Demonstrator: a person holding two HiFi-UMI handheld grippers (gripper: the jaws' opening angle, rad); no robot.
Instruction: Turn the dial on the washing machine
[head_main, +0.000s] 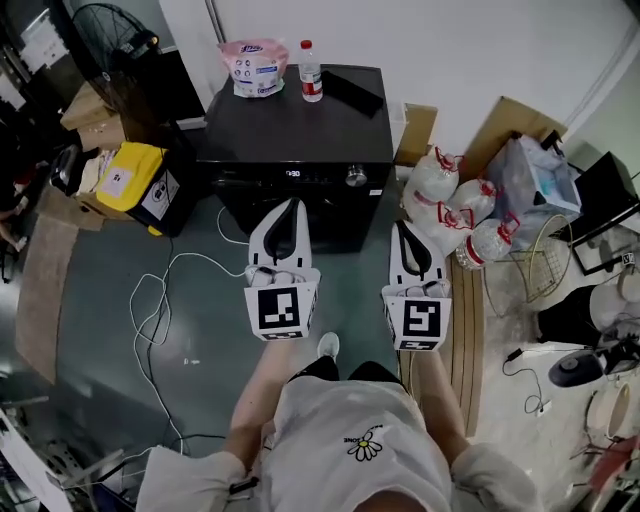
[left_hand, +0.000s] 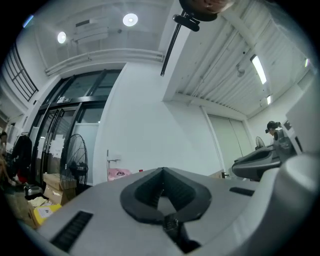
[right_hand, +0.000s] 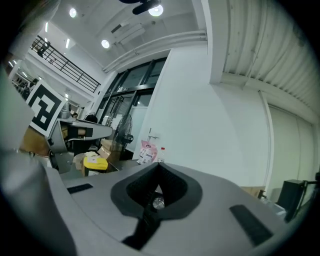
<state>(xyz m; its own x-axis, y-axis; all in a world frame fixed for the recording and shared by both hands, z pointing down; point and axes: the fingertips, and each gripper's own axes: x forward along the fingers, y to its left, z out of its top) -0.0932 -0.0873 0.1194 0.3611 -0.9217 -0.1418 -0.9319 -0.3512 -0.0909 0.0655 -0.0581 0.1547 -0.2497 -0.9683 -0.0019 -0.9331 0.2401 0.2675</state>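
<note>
The washing machine (head_main: 295, 130) is seen standing on the floor against the wall. The dial (head_main: 356, 177) is set at the right end of its front control strip, beside a small lit display. Both claws are held out in front of the machine, short of it and touching nothing.

The right claw (head_main: 402, 228) is closed to its tips, with nothing gripped. In the right gripper view the dial is framed in the gap behind the meeting tips, so this claw is judged to be aimed at it. The left claw (head_main: 291, 207) is likewise closed and empty. It is pointed towards the middle of the machine's front and is probably kept there merely to be out of the way.

A bottle (head_main: 311, 72) and a pink bag (head_main: 254, 66) are left on the machine's top, well apart from the dial. The jaws would have to be parted before the dial could be gripped, so the turn is judged not yet begun.
</note>
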